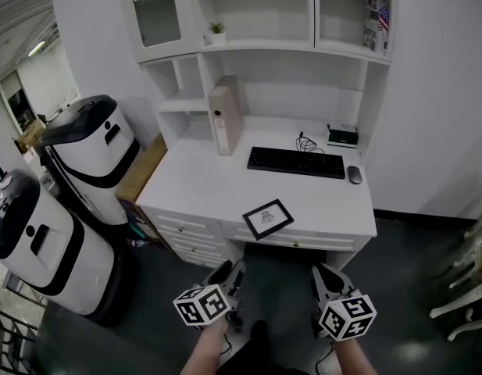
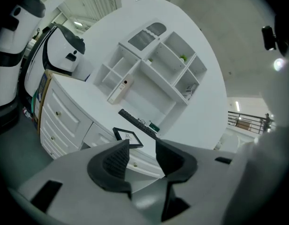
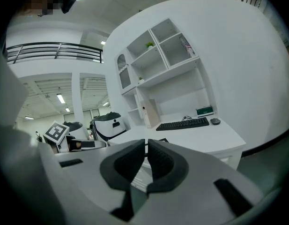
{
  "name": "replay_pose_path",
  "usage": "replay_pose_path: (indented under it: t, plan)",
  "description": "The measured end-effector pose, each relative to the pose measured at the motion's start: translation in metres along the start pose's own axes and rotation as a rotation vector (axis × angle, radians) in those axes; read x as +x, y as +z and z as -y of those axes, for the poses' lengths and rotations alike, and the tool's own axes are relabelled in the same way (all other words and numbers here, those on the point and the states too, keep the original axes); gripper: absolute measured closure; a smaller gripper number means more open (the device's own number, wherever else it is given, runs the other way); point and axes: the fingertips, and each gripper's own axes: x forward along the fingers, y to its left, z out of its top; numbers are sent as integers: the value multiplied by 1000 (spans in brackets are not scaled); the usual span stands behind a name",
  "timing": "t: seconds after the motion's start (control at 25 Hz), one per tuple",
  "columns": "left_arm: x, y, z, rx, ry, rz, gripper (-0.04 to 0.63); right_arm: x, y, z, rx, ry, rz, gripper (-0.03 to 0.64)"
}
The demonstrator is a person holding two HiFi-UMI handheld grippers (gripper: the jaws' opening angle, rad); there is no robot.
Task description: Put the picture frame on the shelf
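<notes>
A small black picture frame [image 1: 268,218] lies flat near the front edge of the white desk [image 1: 194,182]; it also shows in the left gripper view [image 2: 128,136], just beyond the jaws. The white shelf unit [image 1: 287,47] rises over the desk's back. Both grippers hang in front of the desk, short of its edge and apart from the frame. My left gripper [image 1: 230,272] [image 2: 142,143] is open, with nothing between its pads. My right gripper [image 1: 325,276] [image 3: 146,143] is shut on nothing, its tips almost together.
On the desk are a black keyboard [image 1: 296,162], a mouse [image 1: 355,174], an upright beige binder [image 1: 224,116] and a small dark box [image 1: 343,136]. A little plant [image 1: 216,31] stands on a shelf. Two white-and-black machines [image 1: 92,155] [image 1: 37,241] stand to the left.
</notes>
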Motion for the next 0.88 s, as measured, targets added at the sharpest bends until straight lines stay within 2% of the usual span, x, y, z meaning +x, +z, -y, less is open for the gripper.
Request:
replay_pose_path:
  t: [0.6, 0.88]
  plan:
    - [74, 23, -61, -226, -28, -67, 444, 95, 19, 10, -15, -38, -52, 614]
    - [101, 17, -77, -357, -48, -103, 443, 118, 20, 15, -4, -53, -73, 614]
